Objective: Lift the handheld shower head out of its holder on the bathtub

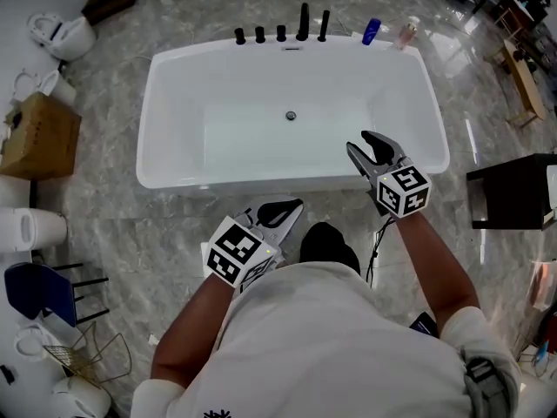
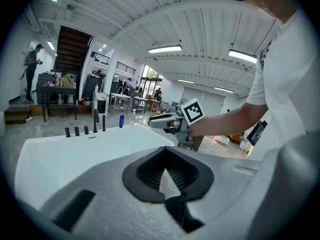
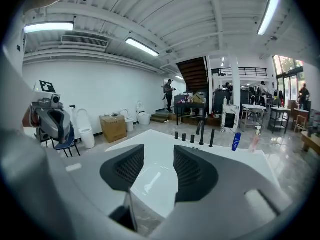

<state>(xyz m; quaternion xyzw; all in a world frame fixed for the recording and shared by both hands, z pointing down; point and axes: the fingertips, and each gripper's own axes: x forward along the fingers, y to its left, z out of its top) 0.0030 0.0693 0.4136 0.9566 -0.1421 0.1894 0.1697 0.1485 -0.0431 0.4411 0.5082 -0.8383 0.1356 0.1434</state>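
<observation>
White bathtub (image 1: pixel 165 129) fills the middle of the head view, on a grey marble floor (image 1: pixel 113 216), basin empty and dry with a drain (image 1: pixel 291 116) in the bottom. The person in a white shirt (image 1: pixel 331 338) stands at the near long side, both arms stretched forward.

Right gripper (image 1: pixel 359 142) is over the tub's near rim and pointing across the basin. Its jaws are wide apart with nothing between them; in the right gripper view only the tub's white inside shows through the gap. Left gripper (image 1: pixel 291 207) is lower and nearer the body, over the floor just short of the near rim. Its pads meet at the tips in the left gripper view and it is holding nothing.

Cardboard box (image 1: pixel 39 133) stands on the floor left of the tub, with toilets (image 1: pixel 65 33) near it. Dark table (image 1: pixel 513 190) is off to the right.

A row of black fittings is on the far rim: three knobs (image 1: pixel 259 34), a taller spout (image 1: pixel 303 22), then the handheld shower head (image 1: pixel 324 24). It is a slim black rod standing upright in its holder at the right end of the row, well apart from both grippers, untouched.

Right of it on the same rim are a blue bottle (image 1: pixel 372 31) and a pink bottle (image 1: pixel 406 33).
</observation>
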